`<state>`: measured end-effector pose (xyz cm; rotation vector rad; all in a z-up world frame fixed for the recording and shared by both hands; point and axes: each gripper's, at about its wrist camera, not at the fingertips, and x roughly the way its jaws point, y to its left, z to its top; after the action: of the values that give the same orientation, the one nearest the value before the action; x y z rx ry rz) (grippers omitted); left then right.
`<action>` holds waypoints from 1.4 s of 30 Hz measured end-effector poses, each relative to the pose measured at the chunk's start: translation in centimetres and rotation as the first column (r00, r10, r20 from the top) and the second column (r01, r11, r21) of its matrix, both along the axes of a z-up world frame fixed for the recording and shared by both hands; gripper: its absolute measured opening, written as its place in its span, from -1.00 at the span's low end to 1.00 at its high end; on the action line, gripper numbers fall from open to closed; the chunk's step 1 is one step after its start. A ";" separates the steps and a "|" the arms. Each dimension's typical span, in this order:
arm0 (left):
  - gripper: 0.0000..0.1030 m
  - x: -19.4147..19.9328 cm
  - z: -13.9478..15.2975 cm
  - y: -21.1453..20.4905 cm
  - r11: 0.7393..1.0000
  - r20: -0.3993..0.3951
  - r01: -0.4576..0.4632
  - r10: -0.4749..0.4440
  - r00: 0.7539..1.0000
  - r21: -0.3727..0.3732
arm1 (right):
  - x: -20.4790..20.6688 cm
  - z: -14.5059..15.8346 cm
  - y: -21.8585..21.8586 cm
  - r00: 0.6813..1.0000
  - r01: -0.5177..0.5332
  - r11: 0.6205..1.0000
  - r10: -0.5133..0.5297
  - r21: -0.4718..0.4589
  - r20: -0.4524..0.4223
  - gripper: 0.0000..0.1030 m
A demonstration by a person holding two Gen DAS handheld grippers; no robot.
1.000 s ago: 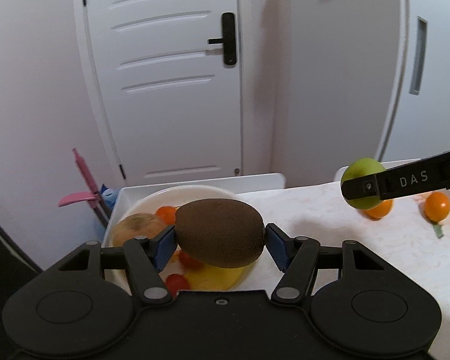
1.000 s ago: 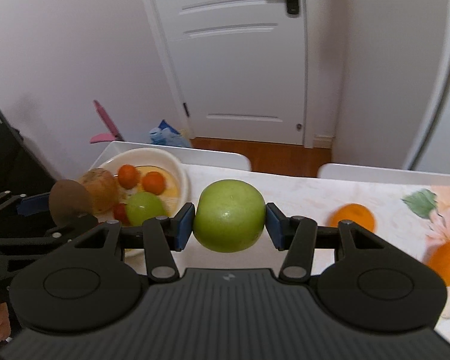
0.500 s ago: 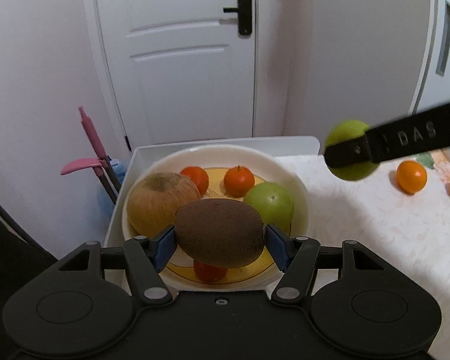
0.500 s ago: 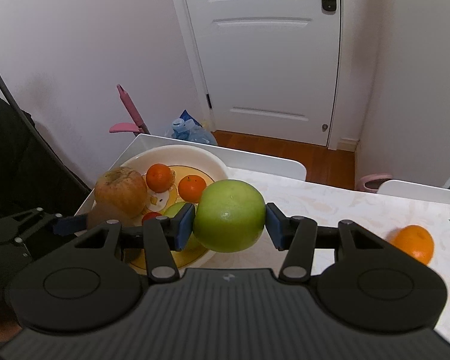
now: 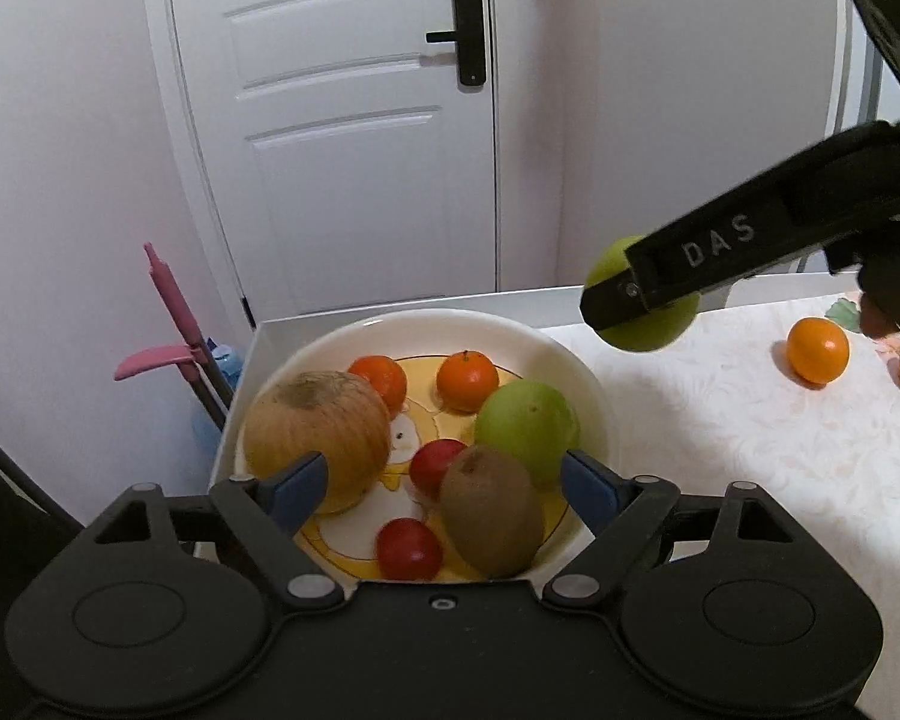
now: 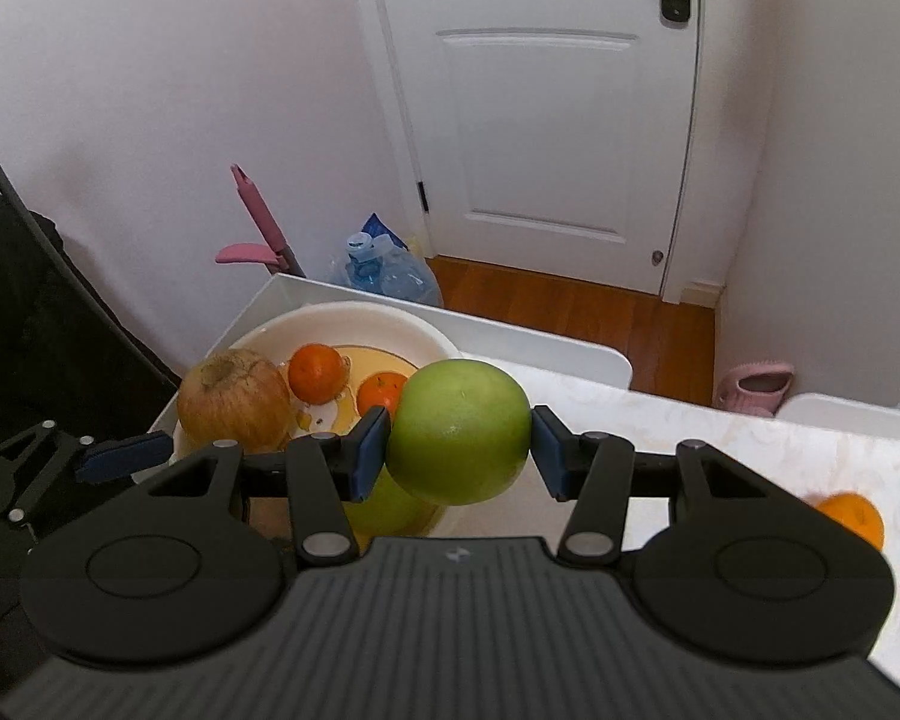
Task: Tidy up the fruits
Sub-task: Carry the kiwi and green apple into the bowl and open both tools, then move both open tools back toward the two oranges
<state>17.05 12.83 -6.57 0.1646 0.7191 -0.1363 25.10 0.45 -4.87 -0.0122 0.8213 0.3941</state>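
The left tool (image 5: 444, 483) stands apart, empty, over the kiwi (image 5: 491, 519) lying in the near side of the bowl (image 5: 594, 384). The right tool (image 6: 459, 441) is clamped on a green apple (image 6: 459, 438) above the bowl's right rim. The bowl looks crowded, so a released apple may strike the green apple inside (image 5: 528, 423) and roll onto the worktop (image 5: 720, 420), or nudge the kiwi.

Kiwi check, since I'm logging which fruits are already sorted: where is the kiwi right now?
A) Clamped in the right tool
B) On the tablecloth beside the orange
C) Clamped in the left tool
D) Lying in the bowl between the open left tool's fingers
D: the kiwi lies in the bowl, with the left tool spread open and touching nothing, while the right tool clamps a green apple.
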 end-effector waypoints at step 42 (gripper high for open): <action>0.75 -1.7 0.7 5.3 0.987 0.014 -0.159 0.159 0.987 -0.016 | 0.5 -2.1 2.7 0.988 -0.149 0.986 0.145 0.074 0.058 1.00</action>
<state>15.38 18.15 -5.86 0.0934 0.7129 0.0119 25.63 3.19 -6.98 -0.0103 0.7548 0.5628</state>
